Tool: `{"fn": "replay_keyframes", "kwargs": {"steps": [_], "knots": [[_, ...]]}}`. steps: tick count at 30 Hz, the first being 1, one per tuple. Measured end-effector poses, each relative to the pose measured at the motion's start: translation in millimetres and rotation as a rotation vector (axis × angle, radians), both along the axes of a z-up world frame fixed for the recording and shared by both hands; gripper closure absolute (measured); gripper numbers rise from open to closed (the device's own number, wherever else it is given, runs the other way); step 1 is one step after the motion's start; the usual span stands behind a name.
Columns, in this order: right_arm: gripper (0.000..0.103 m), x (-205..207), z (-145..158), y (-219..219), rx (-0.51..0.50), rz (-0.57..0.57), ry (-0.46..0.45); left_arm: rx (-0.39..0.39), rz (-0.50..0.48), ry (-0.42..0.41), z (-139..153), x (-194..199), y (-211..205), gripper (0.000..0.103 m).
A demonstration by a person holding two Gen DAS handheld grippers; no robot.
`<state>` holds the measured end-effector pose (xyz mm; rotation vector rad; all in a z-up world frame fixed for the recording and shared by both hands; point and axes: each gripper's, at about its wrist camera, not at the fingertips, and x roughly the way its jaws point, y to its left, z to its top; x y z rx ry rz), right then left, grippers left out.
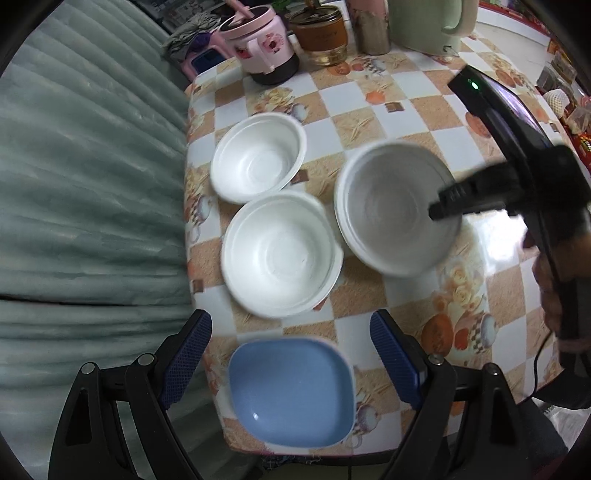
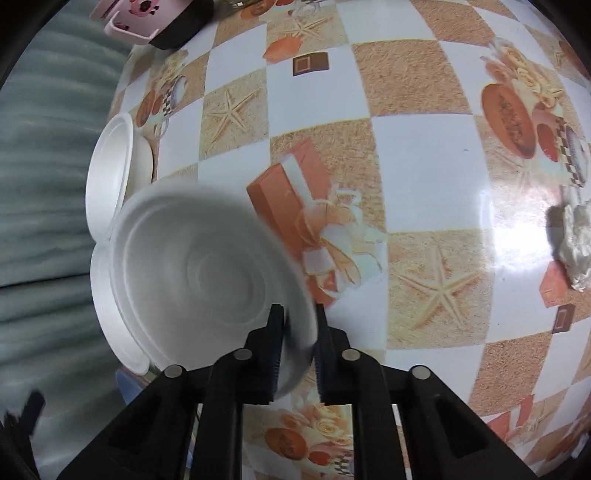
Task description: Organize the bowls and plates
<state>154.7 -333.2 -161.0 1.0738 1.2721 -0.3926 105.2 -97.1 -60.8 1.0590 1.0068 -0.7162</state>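
Note:
Two white bowls (image 1: 258, 157) (image 1: 280, 254) sit side by side near the table's left edge. A third white bowl (image 1: 397, 208) is tilted and blurred just right of them, with my right gripper (image 1: 441, 208) clamped on its near rim. In the right wrist view the right gripper (image 2: 299, 343) is shut on that bowl (image 2: 207, 280), one finger inside the rim and one outside, and the other two bowls (image 2: 107, 177) (image 2: 107, 314) peek out behind it. My left gripper (image 1: 291, 354) is open above a squarish blue bowl (image 1: 291, 391), with the fingers either side and not touching it.
A checkered tablecloth (image 1: 369, 96) covers the table. A pink pot (image 1: 258, 48), brown jar (image 1: 321, 33) and green kettle (image 1: 424, 22) stand at the far edge. A grey-green cushion (image 1: 92, 184) lies past the left edge. Crumpled tissue (image 2: 576, 243) lies on the right.

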Motion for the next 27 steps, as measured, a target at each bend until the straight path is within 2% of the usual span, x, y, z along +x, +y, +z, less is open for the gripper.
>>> {"fn": "replay_keyframes", "kwargs": {"steps": [5, 12, 15, 19, 21, 22, 23, 24, 25, 26, 27], "knots": [[0.088, -49.2, 4.8, 6.9, -0.026, 0.045, 0.058, -0.019, -0.046, 0.052, -17.9, -18.8, -30.0, 0.013], [0.088, -145.0, -7.2, 30.5, 0.037, -0.038, 0.144, 0.027, -0.110, 0.156, -71.4, -67.4, -66.7, 0.013], [0.088, -166.7, -9.8, 35.4, 0.051, -0.078, 0.151, 0.051, -0.129, 0.209, -87.0, -86.9, -68.7, 0.013], [0.087, -179.5, -12.6, 39.7, 0.062, -0.106, 0.141, 0.084, -0.147, 0.238, -102.6, -104.1, -67.9, 0.013], [0.078, -178.7, -15.9, 41.9, 0.067, -0.097, 0.147, 0.099, -0.139, 0.249, -110.1, -106.0, -68.8, 0.015], [0.073, -178.7, -16.1, 43.3, 0.063, -0.098, 0.139, 0.106, -0.130, 0.260, -114.2, -105.9, -69.6, 0.019], [0.073, -178.3, -15.3, 44.3, 0.057, -0.096, 0.135, 0.114, -0.118, 0.281, -118.6, -105.2, -70.3, 0.030], [0.073, -178.1, -15.9, 47.4, 0.058, -0.089, 0.135, 0.128, -0.104, 0.301, -122.9, -104.2, -70.3, 0.036], [0.074, -175.5, -17.1, 51.3, 0.074, -0.083, 0.125, 0.134, -0.094, 0.328, -126.7, -101.9, -71.4, 0.050], [0.074, -170.2, -15.6, 48.7, 0.092, -0.087, 0.112, 0.128, -0.083, 0.377, -128.5, -102.2, -70.8, 0.071], [0.077, -169.4, -13.9, 51.4, 0.104, -0.086, 0.099, 0.125, -0.084, 0.413, -129.0, -104.1, -70.4, 0.077]]}}
